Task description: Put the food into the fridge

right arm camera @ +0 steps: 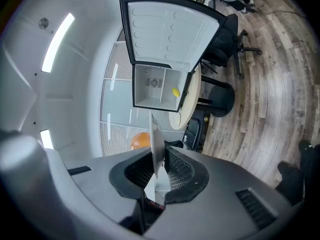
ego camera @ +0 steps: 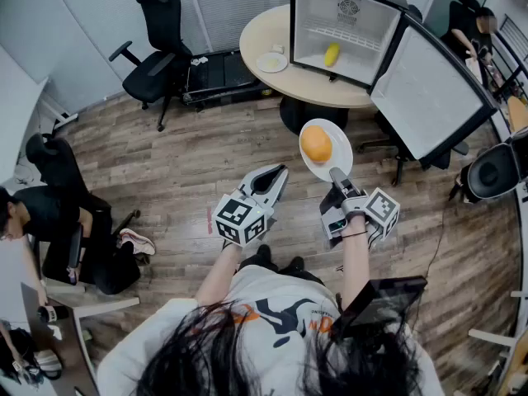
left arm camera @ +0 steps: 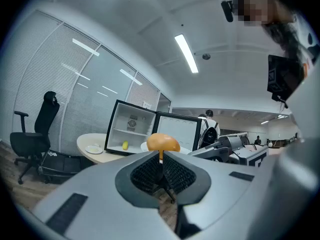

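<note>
My right gripper (ego camera: 337, 174) has its jaws clamped on the near rim of a white plate (ego camera: 340, 152), held in the air over the wooden floor and well short of the round worktop (ego camera: 262, 30). The orange food (ego camera: 316, 144) sits loose on the plate, a little left of its middle. My left gripper (ego camera: 277, 175) has its jaws closed together on nothing. The fridge (ego camera: 356, 13) is open at the worktop's right edge (a yellow item (ego camera: 332, 54) already lies inside). I judge the plate stiff, smooth and breakable, and the food rounded and apt to roll. I should carry the plate level by the rim; my left jaws on the opposite rim would steady it.
</note>
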`<state>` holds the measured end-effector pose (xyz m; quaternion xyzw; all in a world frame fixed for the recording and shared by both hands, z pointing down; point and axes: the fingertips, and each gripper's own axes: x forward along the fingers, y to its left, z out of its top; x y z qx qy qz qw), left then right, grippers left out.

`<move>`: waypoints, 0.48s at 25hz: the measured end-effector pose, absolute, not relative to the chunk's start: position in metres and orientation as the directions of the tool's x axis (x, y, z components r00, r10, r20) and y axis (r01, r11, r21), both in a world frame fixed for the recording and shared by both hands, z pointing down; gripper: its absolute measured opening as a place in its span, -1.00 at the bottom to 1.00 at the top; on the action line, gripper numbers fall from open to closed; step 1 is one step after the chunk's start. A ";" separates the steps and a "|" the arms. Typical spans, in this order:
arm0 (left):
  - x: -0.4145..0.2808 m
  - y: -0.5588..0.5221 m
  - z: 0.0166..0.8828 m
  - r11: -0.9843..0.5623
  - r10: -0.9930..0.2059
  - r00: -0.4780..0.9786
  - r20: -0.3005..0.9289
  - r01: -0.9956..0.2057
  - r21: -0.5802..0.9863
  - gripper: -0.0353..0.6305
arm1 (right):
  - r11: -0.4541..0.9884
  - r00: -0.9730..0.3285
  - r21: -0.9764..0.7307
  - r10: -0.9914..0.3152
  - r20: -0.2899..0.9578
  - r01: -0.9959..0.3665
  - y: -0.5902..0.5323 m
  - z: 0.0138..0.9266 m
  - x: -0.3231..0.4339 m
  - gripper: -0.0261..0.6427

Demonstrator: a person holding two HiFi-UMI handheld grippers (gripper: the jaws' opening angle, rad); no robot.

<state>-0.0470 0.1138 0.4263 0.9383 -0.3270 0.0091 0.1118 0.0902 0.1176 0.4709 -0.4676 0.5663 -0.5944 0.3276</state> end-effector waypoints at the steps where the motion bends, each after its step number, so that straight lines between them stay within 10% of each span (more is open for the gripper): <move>1: -0.046 0.115 0.427 -0.760 -0.613 0.785 0.090 -0.617 0.204 -0.85 | -0.144 -0.351 -0.980 -0.918 0.185 -0.140 0.119 0.471 0.091 -0.77; 12: -0.026 0.120 0.429 -0.756 -0.619 0.780 0.097 -0.624 0.197 -0.85 | -0.157 -0.360 -0.981 -0.914 0.189 -0.115 0.121 0.478 0.108 -0.76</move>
